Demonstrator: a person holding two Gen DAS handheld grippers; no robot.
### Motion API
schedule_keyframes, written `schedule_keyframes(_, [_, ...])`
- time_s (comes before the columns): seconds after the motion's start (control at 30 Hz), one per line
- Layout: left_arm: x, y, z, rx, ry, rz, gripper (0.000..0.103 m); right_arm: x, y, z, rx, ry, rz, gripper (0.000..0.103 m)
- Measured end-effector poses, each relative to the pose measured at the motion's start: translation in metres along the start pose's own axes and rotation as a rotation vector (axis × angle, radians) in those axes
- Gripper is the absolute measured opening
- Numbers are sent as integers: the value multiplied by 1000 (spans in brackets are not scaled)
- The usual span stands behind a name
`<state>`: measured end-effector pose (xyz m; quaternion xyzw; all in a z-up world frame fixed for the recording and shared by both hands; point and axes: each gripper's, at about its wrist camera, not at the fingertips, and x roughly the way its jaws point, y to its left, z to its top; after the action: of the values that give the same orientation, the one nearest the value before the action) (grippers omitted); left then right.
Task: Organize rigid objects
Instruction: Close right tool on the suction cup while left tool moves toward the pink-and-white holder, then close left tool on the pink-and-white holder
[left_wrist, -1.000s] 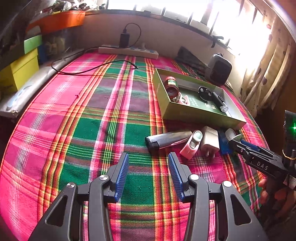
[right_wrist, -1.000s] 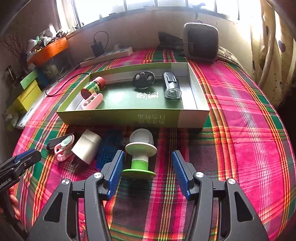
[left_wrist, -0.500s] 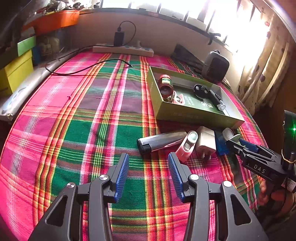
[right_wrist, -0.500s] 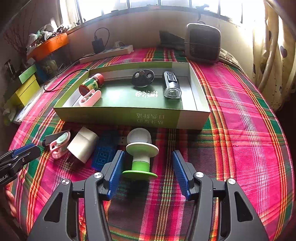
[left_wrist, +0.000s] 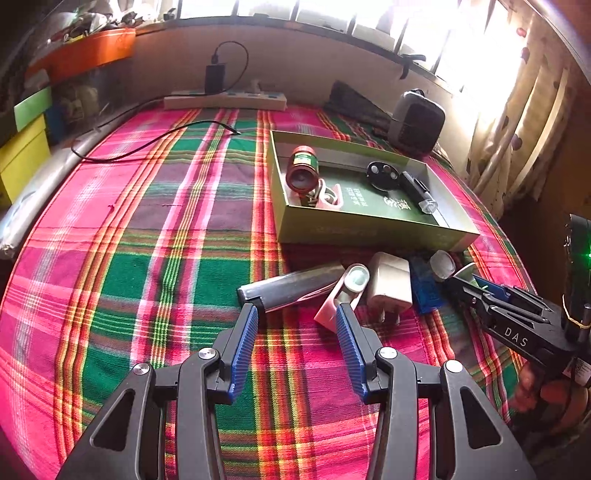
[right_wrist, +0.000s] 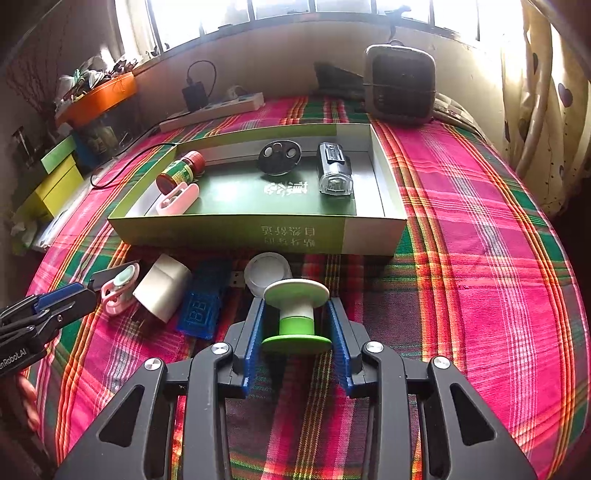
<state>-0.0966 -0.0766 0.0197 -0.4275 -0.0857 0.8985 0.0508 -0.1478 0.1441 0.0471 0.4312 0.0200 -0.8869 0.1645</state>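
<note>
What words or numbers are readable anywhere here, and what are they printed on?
"DAS": on the right gripper, seen from the left wrist.
"nRobot.AI", start cut off: on the left gripper, seen from the right wrist.
"88": on the blue gadget.
Chinese print on the green box wall and floor: upside down, unreadable.

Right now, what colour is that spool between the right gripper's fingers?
The spool is white on top, bright green below; clearest in the right wrist view.

That plaid cloth is loud: hot pink, green, with yellow and orange stripes. The box is olive green, the spool white over lime green, and both grippers have blue ribbed pads on black.
</note>
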Motion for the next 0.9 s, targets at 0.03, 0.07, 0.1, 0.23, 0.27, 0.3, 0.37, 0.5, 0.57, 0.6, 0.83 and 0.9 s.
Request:
schedule_keyframes(0.03, [2, -1, 0, 0, 4, -1, 43, 0, 0, 0, -3, 1, 0, 35])
schedule_keyframes(0.07, [3, -2, 1, 0, 6, -2, 44, 0, 0, -1, -7, 1, -2, 35])
schedule_keyframes(0.1, [4, -4, 2, 3, 8, -7, 44, -1, 0, -1, -9, 1, -3, 35])
schedule_keyframes(0.23, [10, -10, 3, 23, 21, 2, 44, -2, -4, -2, -7, 1, -2, 35])
schedule_keyframes(0.27, [10, -11, 3, 25, 22, 1, 44, -3, -6, -3, -4, 0, -3, 35])
schedule_keyframes(0.3, [11, -13, 4, 28, 23, -2, 44, -4, -8, -3, 0, 0, -1, 35])
schedule_keyframes(0.37, [12, -15, 5, 36, 22, -7, 44, -4, -11, -4, 4, 0, -2, 35])
schedule_keyframes(0.5, [16, -23, 8, 60, 30, -8, 44, -5, -15, -4, 5, -1, 3, 35])
schedule_keyframes(0.57, [18, -26, 9, 65, 31, -7, 44, -5, -17, -4, 6, -1, 4, 35])
schedule_keyframes(0.6, [18, -27, 10, 70, 33, -7, 44, -5, -17, -4, 6, -2, 6, 35])
schedule_keyframes(0.83, [20, -37, 13, 89, 33, -19, 44, -6, -22, -4, 17, -3, 21, 35])
schedule_keyframes(0.9, [22, -38, 14, 84, 35, -7, 44, -6, -22, -4, 17, -3, 23, 35])
